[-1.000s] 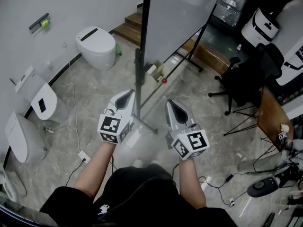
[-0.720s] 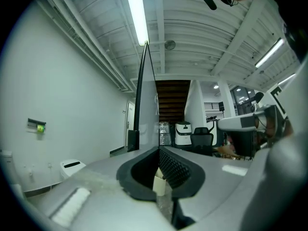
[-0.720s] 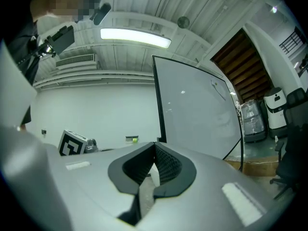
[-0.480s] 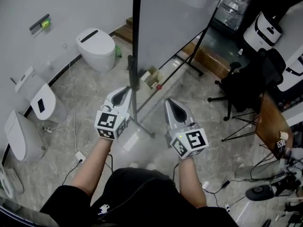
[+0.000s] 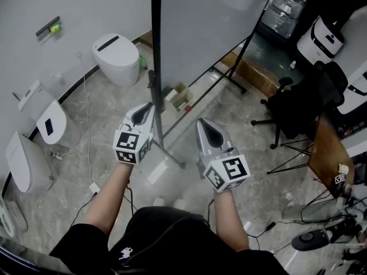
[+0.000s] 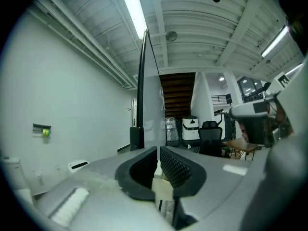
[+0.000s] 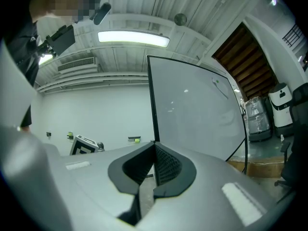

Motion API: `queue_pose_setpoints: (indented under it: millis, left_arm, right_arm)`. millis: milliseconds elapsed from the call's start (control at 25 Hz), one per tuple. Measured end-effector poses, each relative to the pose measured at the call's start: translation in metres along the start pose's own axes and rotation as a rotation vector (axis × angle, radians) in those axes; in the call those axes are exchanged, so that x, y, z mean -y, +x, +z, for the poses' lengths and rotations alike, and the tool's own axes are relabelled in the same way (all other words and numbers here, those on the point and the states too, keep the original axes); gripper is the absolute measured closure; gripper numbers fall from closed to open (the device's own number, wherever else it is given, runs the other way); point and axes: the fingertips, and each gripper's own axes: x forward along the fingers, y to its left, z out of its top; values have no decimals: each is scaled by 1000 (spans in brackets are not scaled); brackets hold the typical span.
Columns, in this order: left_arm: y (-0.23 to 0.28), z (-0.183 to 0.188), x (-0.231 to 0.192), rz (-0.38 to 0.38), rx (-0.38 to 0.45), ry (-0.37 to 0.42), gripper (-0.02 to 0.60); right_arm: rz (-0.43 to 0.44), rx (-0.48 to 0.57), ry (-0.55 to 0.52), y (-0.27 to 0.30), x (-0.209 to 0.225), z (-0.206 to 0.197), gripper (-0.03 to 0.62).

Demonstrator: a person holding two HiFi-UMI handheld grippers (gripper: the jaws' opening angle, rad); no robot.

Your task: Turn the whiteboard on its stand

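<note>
The whiteboard (image 5: 200, 39) stands upright on its black stand (image 5: 151, 90), its near black edge (image 5: 156, 50) running down just ahead of my hands. My left gripper (image 5: 143, 111) is close beside that edge, its tip just left of the post. Its jaws have just been opening to a narrow slit, with nothing between them. In the left gripper view the board's edge (image 6: 141, 90) rises beyond the left gripper (image 6: 158, 150). My right gripper (image 5: 205, 125) is shut and empty, to the right of the post. The right gripper view shows the whiteboard (image 7: 192, 109) ahead of the right gripper (image 7: 155, 146).
Three white toilets (image 5: 117, 56) (image 5: 51, 125) (image 5: 26, 165) line the wall at the left. A black office chair (image 5: 292, 105) and a wooden table (image 5: 327, 148) stand at the right. Cables (image 5: 89, 136) lie on the floor, and a small box (image 5: 179, 96) sits under the board.
The board's near edge has swung to the left in the head view. Both grippers have moved left and slightly forward with it.
</note>
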Motion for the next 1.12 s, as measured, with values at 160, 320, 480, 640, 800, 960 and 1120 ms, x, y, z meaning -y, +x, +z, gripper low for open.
queue_pose_setpoints:
  millis: [160,320,480,640,800,960,1120]
  left_arm:
    - [11,-5,-7,-3,-10,22,552]
    - [18,-4,-24,34,-20,37,471]
    - [38,-11,-43,37,-62,33,327]
    - [60,-16,-51,12,-96,37,250]
    - [80,-19,-57,-25,-96,42,251]
    - [96,-14,-54,-52,-86,50,252]
    - [108,-13,-51,-74,-84,56,256]
  right_arm:
    - [6,-5,-3,2,2,-1,585]
    - [-5,-23,5,-2,6,-8,586]
    - [-20,-28,8,-4,11,-11,585]
    - [-29,-41,9,-8,12,-16,585]
    - [-56,-49,11,-11,17,-18,586]
    - [-83,-56,16,-14,23,-22,585]
    - [-97,-63,22,-16,25,-25,585]
